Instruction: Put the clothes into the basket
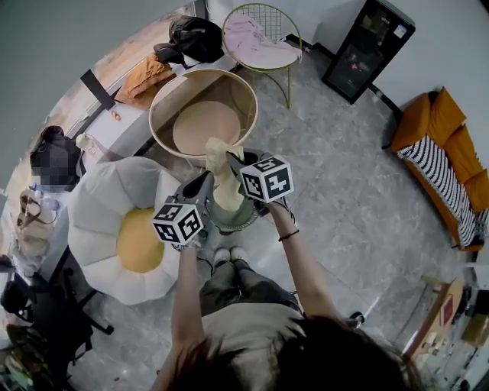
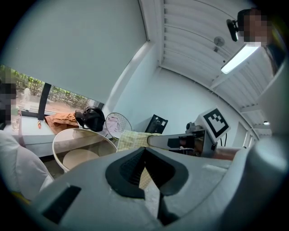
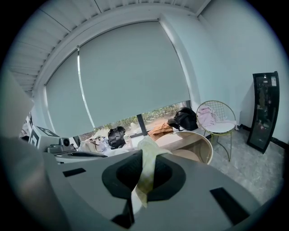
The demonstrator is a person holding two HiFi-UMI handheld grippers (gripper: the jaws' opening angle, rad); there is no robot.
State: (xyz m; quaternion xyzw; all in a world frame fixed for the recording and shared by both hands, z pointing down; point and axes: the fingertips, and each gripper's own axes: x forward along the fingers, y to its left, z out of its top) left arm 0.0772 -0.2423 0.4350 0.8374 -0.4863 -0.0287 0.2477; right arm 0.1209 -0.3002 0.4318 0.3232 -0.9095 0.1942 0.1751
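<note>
the left gripper (image 1: 205, 182) and the right gripper (image 1: 234, 162) are both clamped on one pale yellow cloth (image 1: 223, 176), held up between them by the near rim of the round basket (image 1: 155, 103). the basket's tan floor is in plain view. beyond it, a wire chair (image 1: 269, 14) holds a pink garment (image 1: 256, 40).
</note>
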